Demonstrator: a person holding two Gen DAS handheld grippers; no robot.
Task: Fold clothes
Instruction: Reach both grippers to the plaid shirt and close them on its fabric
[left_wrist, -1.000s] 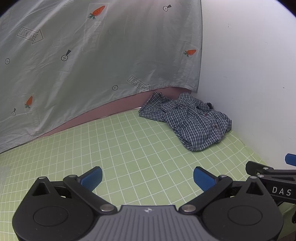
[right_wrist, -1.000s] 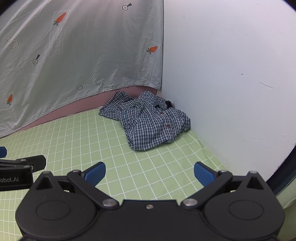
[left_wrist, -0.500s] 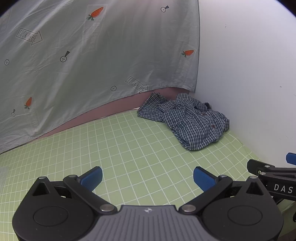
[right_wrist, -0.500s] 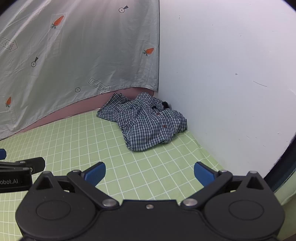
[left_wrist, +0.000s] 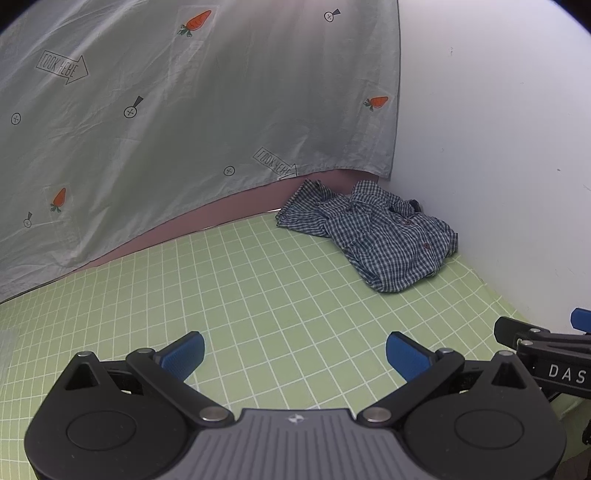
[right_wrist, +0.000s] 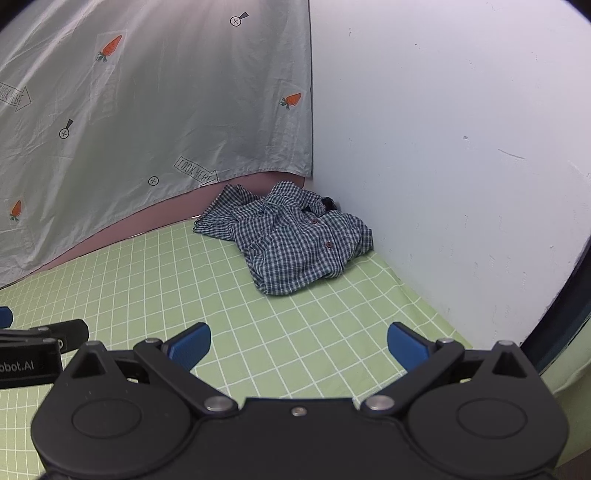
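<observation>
A crumpled blue checked button-up shirt (left_wrist: 373, 236) (right_wrist: 291, 240) lies in the far corner of a green grid-lined sheet (left_wrist: 258, 295), at one o'clock from the left gripper (left_wrist: 294, 355) and twelve o'clock from the right gripper (right_wrist: 298, 345). Both grippers gape wide, holding nothing. A carrot-print curtain (left_wrist: 166, 122) hangs behind.

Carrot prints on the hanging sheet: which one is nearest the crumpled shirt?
The carrot at the sheet's right edge, directly above the checked shirt; the others sit farther left.
</observation>
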